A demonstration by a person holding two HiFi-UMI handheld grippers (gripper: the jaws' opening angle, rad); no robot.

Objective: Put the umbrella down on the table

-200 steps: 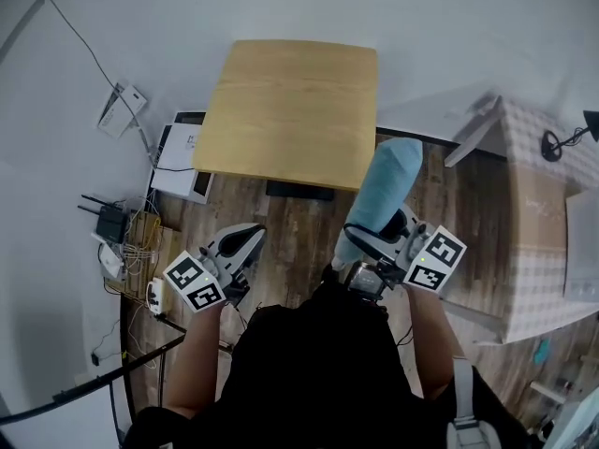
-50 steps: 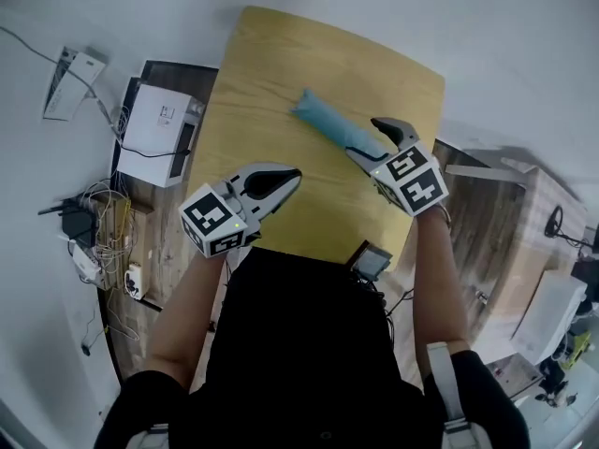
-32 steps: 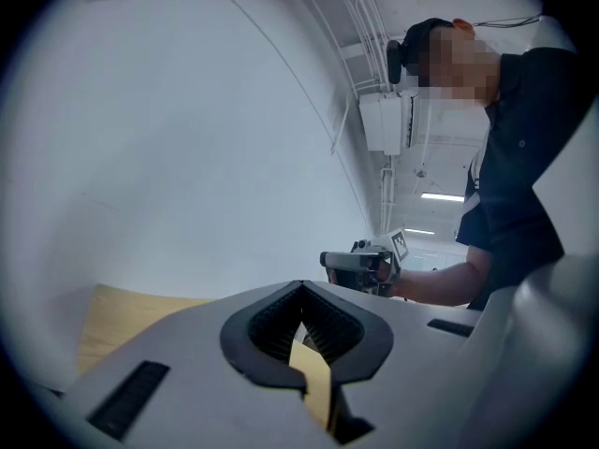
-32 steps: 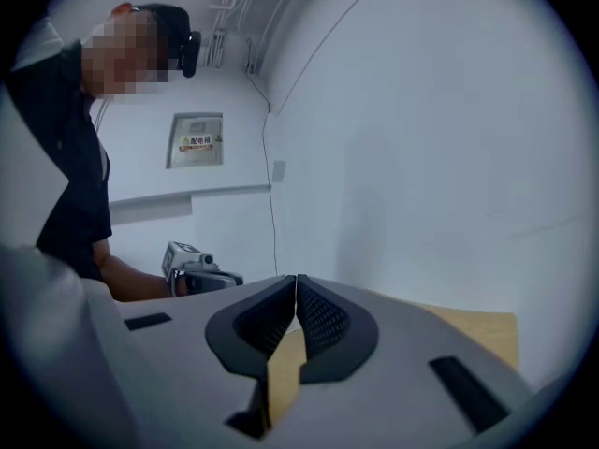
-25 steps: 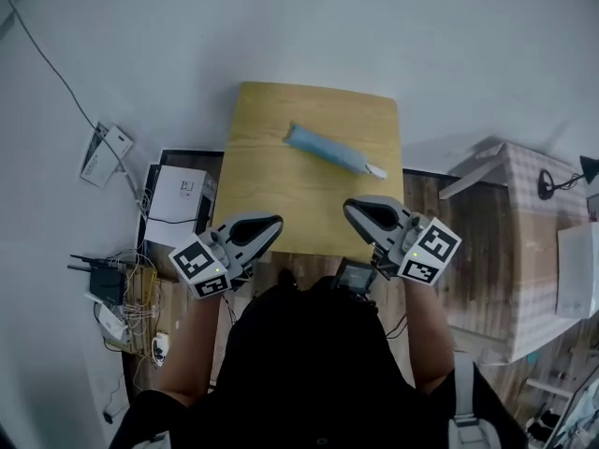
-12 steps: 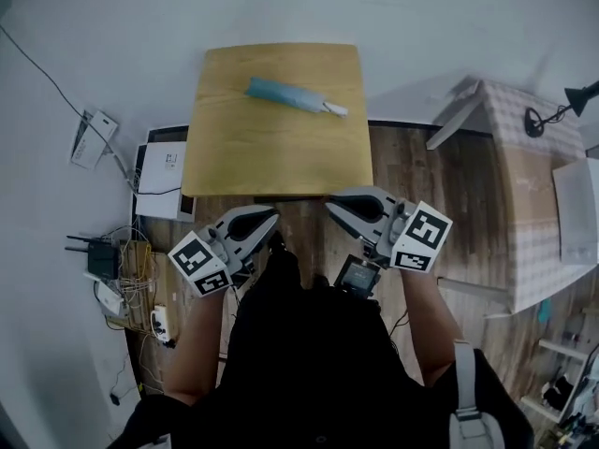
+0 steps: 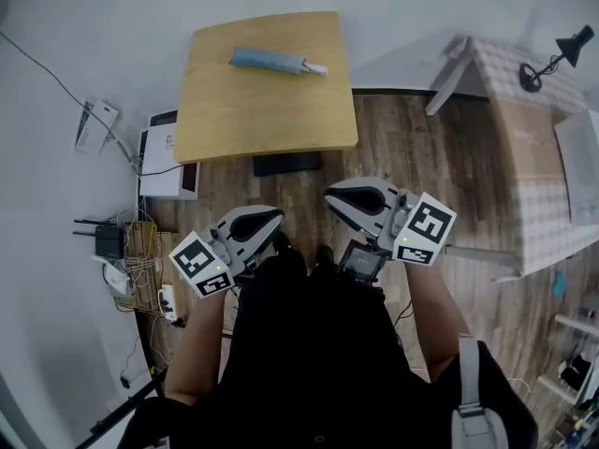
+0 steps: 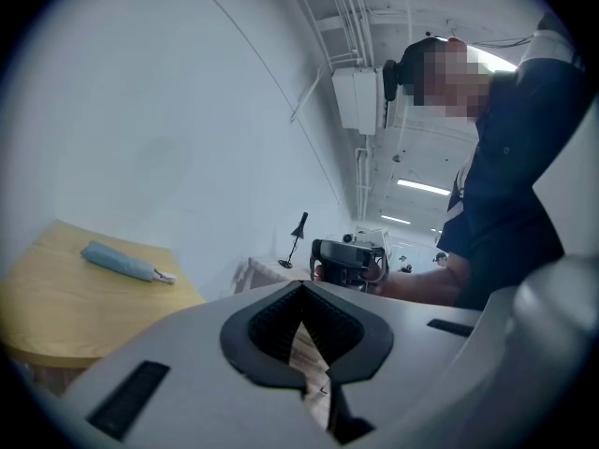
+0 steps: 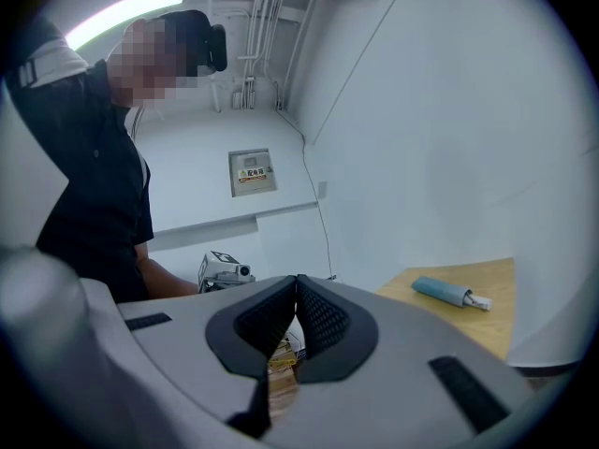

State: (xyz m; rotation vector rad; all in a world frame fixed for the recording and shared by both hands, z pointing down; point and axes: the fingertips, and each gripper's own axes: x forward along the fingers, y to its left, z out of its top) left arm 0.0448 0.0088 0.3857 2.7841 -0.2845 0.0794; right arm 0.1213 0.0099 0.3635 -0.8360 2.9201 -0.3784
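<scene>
The folded light-blue umbrella lies flat near the far edge of the square wooden table, with nothing touching it. Both grippers hang well short of the table, over the wooden floor close to my body. My left gripper is shut and holds nothing. My right gripper is shut and empty too. In the left gripper view the umbrella rests on the table far left of the jaws. The right gripper view has the umbrella on the table off to the right of the jaws.
A white box sits on the floor left of the table, with a router and tangled cables beside it. A cloth-covered table with a black desk lamp stands at the right. A black device hangs at my waist.
Both grippers have drawn back from the table, staying shut and empty. The table with the umbrella on it now lies farther off, higher in the head view.
</scene>
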